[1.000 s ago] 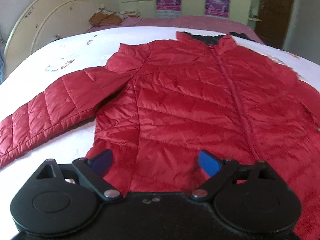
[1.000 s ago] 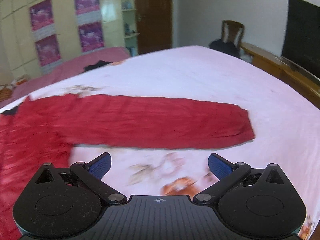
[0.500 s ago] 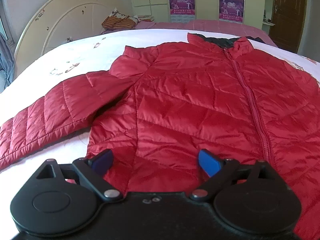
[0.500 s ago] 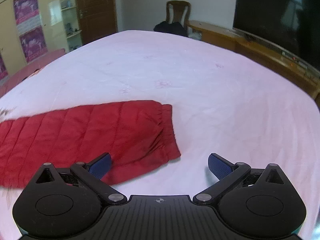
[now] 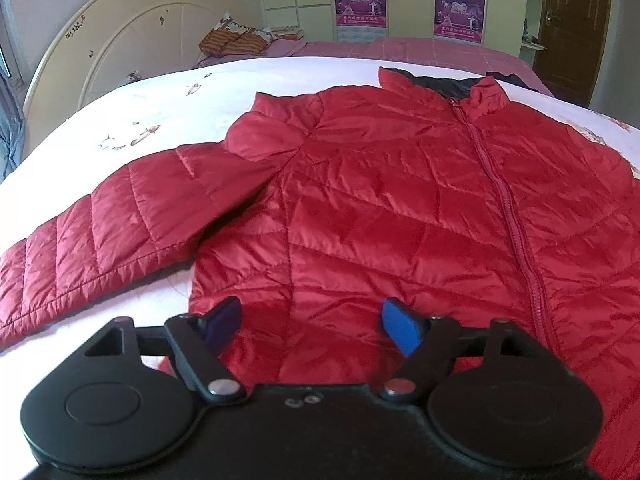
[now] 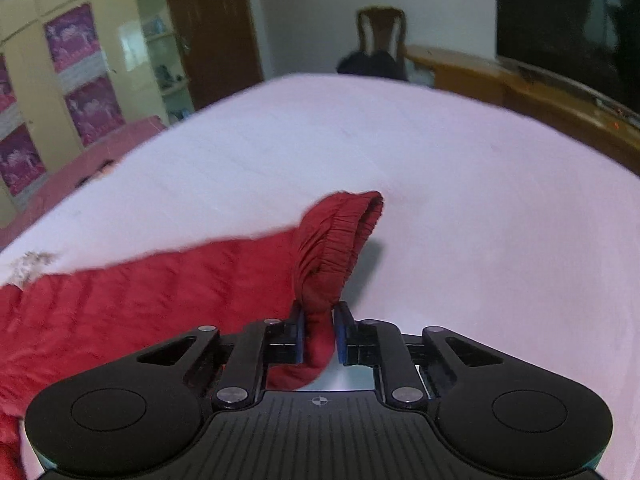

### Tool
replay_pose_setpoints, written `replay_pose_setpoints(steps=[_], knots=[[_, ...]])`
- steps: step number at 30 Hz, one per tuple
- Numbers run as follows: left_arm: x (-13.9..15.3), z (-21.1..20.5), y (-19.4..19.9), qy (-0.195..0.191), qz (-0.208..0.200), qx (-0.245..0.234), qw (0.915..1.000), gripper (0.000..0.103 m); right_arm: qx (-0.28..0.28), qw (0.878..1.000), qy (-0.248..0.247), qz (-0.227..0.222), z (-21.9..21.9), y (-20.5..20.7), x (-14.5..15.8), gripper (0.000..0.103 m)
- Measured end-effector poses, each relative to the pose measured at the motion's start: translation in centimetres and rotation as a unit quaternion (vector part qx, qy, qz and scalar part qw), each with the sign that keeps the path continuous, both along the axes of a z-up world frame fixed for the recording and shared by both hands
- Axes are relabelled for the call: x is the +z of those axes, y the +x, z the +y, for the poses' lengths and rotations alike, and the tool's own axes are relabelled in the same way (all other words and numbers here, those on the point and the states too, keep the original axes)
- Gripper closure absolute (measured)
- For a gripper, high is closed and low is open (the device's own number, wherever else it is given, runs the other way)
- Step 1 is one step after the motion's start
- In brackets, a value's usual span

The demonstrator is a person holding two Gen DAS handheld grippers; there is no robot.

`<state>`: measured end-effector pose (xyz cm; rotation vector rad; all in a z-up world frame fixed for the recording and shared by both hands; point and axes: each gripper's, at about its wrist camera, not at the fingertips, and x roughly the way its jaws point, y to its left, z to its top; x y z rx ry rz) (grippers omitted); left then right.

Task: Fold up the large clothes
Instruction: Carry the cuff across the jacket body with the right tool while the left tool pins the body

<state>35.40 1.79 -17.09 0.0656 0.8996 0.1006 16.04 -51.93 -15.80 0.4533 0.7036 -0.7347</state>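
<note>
A red quilted jacket (image 5: pixel 400 208) lies zipped and face up on the white bed, collar at the far side, one sleeve (image 5: pixel 100 240) stretched out to the left. My left gripper (image 5: pixel 312 322) is open and empty above the jacket's lower hem. In the right wrist view my right gripper (image 6: pixel 319 330) is shut on the elastic cuff (image 6: pixel 336 240) of the other sleeve (image 6: pixel 140 300) and holds it lifted off the sheet.
The white bed sheet (image 6: pixel 460 200) spreads wide to the right. A cream headboard (image 5: pixel 120 40) stands at the left, with folded cloths (image 5: pixel 236 40) on a pink bed behind. A wooden chair (image 6: pixel 380 40), a wooden ledge (image 6: pixel 520 92) and a door (image 6: pixel 212 28) lie beyond the bed.
My right gripper has closed on the sleeve cuff and raised it; it was open before. My left gripper has drifted a little, still open over the hem.
</note>
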Motion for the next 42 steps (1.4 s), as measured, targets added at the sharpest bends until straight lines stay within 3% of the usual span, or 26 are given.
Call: replay_pose_setpoints(steps=[6,7,8,11,16,21,28,29,31,32,33,37,42], knots=[[0.3,1.5,0.8,-0.01,0.005,0.001,0.9999,0.028,0.105,0.993,-0.026,-0.047,7.2,4.9,4.6,0.09],[0.1,1.6,1.0,-0.01,0.007,-0.001,0.9999,0.029,0.129,0.99,-0.029,-0.053,9.1,5.9,5.2,0.091],[0.0,1.8,1.1,-0.012,0.009,-0.004,0.9999,0.029,0.156,0.986,-0.031,-0.059,11.2,7.0,5.7,0.098],[-0.2,2.6,1.3,-0.022,0.012,-0.008,0.9997,0.03,0.23,0.97,-0.022,-0.073,17.4,10.1,6.6,0.1],[0.3,3.9,1.5,-0.032,0.012,-0.009,0.9994,0.03,0.343,0.936,0.016,-0.08,28.8,13.6,5.4,0.1],[0.6,5.5,2.0,-0.03,0.013,0.004,0.9995,0.03,0.425,0.901,0.062,-0.056,37.3,14.9,3.2,0.1],[0.7,6.8,2.6,-0.045,0.013,0.014,0.9988,0.03,0.484,0.866,0.122,-0.021,41.7,14.8,0.6,0.099],[0.8,6.8,2.7,-0.049,0.012,0.012,0.9986,0.027,0.492,0.862,0.123,-0.018,41.9,15.1,0.6,0.094],[1.1,6.6,2.8,-0.057,0.006,0.009,0.9983,0.021,0.502,0.854,0.134,-0.017,41.5,16.4,1.1,0.046],[1.2,6.4,2.9,-0.061,0.003,0.006,0.9981,0.018,0.501,0.854,0.137,-0.026,41.4,17.1,1.3,0.01],[1.4,6.2,3.0,-0.064,0.001,0.002,0.9979,0.017,0.498,0.857,0.127,-0.041,41.2,17.1,1.9,0.004],[1.8,4.9,3.6,-0.082,-0.003,-0.019,0.9964,0.015,0.496,0.856,0.134,-0.062,40.4,17.7,3.1,0.004],[1.9,1.4,5.5,-0.112,0.001,-0.065,0.9915,0.015,0.454,0.884,0.071,-0.088,35.5,15.8,5.7,0.005]])
